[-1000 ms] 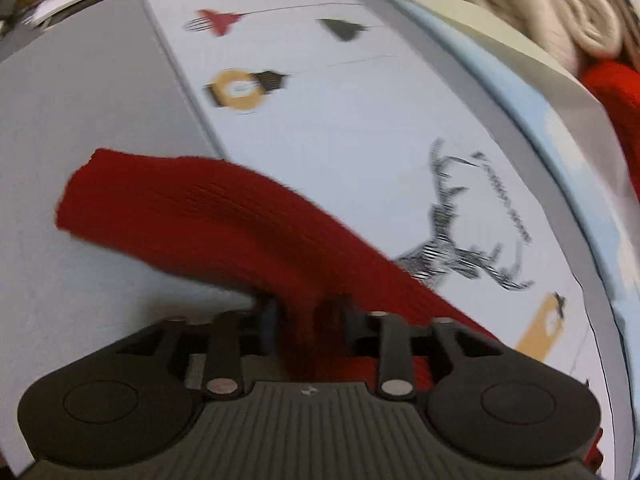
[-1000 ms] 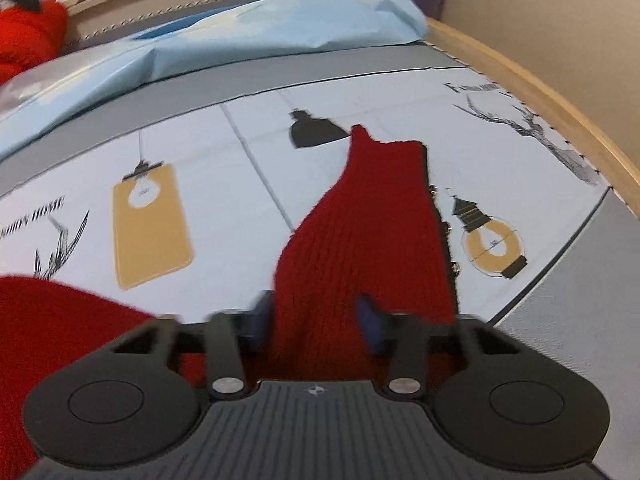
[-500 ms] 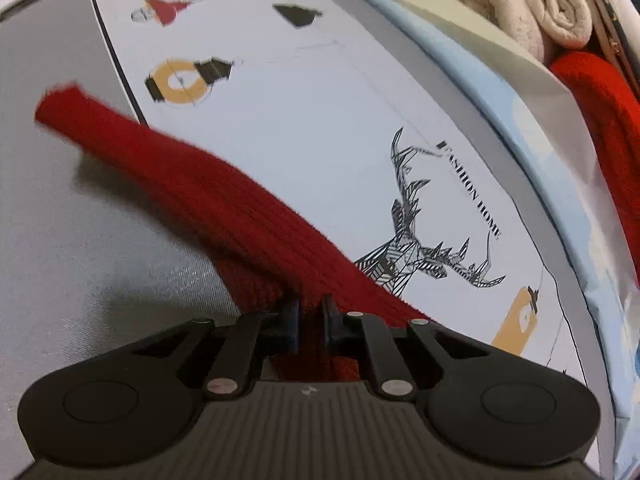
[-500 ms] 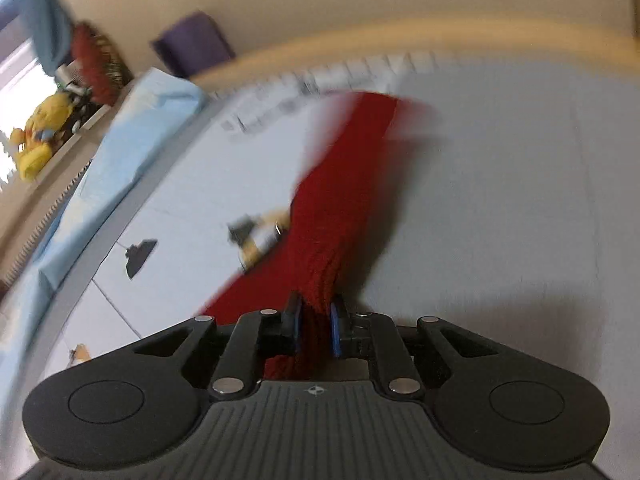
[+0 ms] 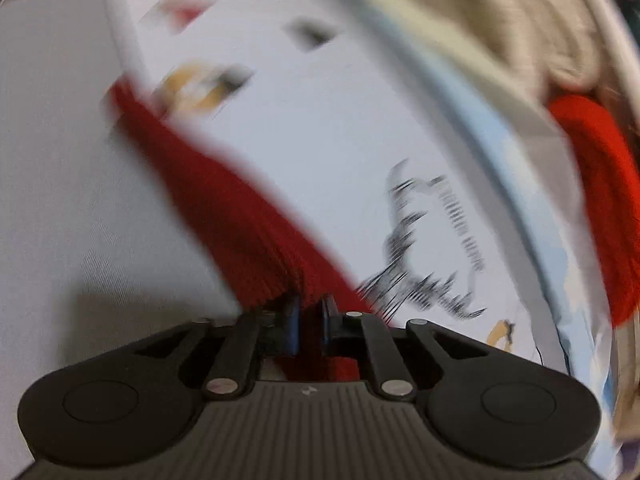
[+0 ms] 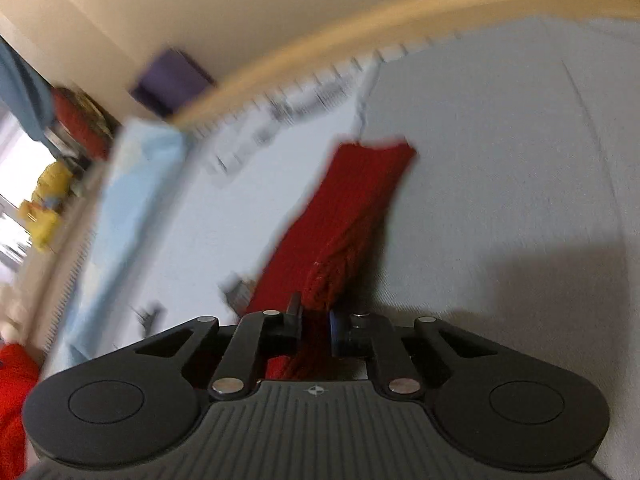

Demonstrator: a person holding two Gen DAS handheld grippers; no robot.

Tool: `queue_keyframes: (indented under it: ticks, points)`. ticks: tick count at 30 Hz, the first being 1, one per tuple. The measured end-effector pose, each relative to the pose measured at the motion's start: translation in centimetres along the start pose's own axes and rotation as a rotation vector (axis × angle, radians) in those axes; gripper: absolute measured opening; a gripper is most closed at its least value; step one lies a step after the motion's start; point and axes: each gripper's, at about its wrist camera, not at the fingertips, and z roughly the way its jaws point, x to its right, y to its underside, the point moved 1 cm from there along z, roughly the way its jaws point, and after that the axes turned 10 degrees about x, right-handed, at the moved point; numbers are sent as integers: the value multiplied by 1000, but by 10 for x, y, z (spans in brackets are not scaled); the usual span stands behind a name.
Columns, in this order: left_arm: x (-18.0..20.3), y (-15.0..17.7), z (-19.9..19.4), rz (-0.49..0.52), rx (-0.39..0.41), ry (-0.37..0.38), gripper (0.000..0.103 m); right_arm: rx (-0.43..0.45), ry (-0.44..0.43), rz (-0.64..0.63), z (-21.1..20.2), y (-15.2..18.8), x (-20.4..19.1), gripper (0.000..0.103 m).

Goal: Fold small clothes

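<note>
Grey bed sheet (image 5: 52,184) with printed white panel (image 5: 304,152); pale wooden rail (image 6: 400,12) behind. One red knit garment (image 5: 224,216), small, stretched over the sheet. Left gripper (image 5: 308,322): pads clamped on one end. Right gripper (image 6: 314,328): jaws closing, bunched knit between them. Held at both ends, presumably to spread it flat for folding.

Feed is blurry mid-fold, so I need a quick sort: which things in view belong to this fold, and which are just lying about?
In the job:
- dark red knit piece, pinched at both ends
- left tool, shut on it
- right tool, jaws closing on it
- printed sheet under it

Lying about:
- cream knit pile
- bright red garment
- light blue cloth
- yellow toy
- purple item
</note>
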Motion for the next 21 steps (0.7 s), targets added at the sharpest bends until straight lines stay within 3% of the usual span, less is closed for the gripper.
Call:
queue_keyframes:
  ticks: [2, 4, 5, 7, 10, 15, 17, 18, 19, 20, 21]
  points:
    - [2, 17, -1, -44, -93, -1, 33, -4, 35, -25, -7, 11, -6, 17]
    - [19, 34, 0, 20, -181, 70, 56, -40, 59, -69, -17, 21, -23, 38]
    - [34, 47, 1, 99, -226, 108, 59, -67, 46, -76, -22, 28, -32, 46]
    - [55, 72, 3, 218, -290, 132, 61, -150, 20, -104, -32, 49, -54, 51]
    - [68, 109, 9, 276, -402, 167, 60, -295, -31, -176, -42, 85, -81, 54]
    - [91, 147, 5, 422, -391, 249, 60, -497, -183, -342, -57, 146, -128, 58]
    - [95, 153, 6, 433, -367, 270, 58, -561, -247, -389, -58, 164, -143, 58]
    - [95, 154, 4, 437, -353, 275, 51, -576, -269, -399, -58, 169, -149, 58]
    - [95, 153, 5, 453, -334, 277, 27, -587, -281, -402, -57, 174, -153, 58]
    - [100, 150, 6, 495, -295, 263, 13, -593, -287, -403, -55, 177, -156, 57]
    - [103, 144, 8, 527, -268, 274, 14, -585, -284, -405, -53, 178, -159, 47]
